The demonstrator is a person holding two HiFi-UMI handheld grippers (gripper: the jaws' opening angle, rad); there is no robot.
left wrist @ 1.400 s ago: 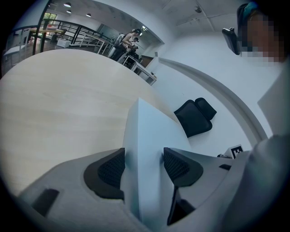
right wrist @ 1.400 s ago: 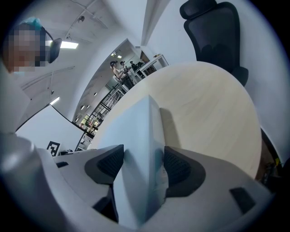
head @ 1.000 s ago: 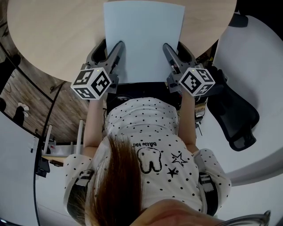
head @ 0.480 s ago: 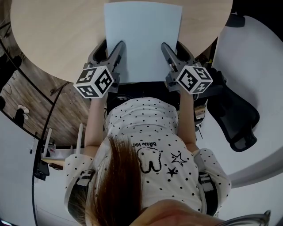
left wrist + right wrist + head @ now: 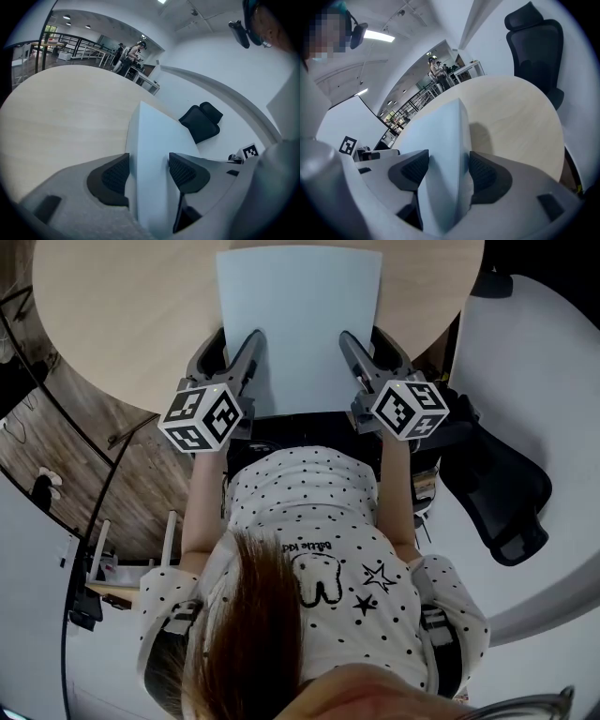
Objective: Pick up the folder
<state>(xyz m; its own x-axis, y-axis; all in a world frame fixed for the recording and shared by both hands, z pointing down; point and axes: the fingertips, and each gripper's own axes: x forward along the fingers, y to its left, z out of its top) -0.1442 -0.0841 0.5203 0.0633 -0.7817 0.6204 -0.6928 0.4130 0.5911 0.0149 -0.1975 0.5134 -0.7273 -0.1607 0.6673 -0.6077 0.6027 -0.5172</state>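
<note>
Left gripper (image 5: 143, 172) and right gripper (image 5: 443, 171) both clamp the pale blue folder (image 5: 300, 324).
It overhangs the round wooden table's (image 5: 122, 324) near edge. Held only at that end, its far end may droop and slide out if lifted unevenly.

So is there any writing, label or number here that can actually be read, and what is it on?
On the pale blue flat folder: nothing, it is blank.
On the cubes of the left gripper and right gripper: black-and-white square patterns, no letters.
On the white dotted shirt: a short line of print by a tooth drawing, too small to read.
</note>
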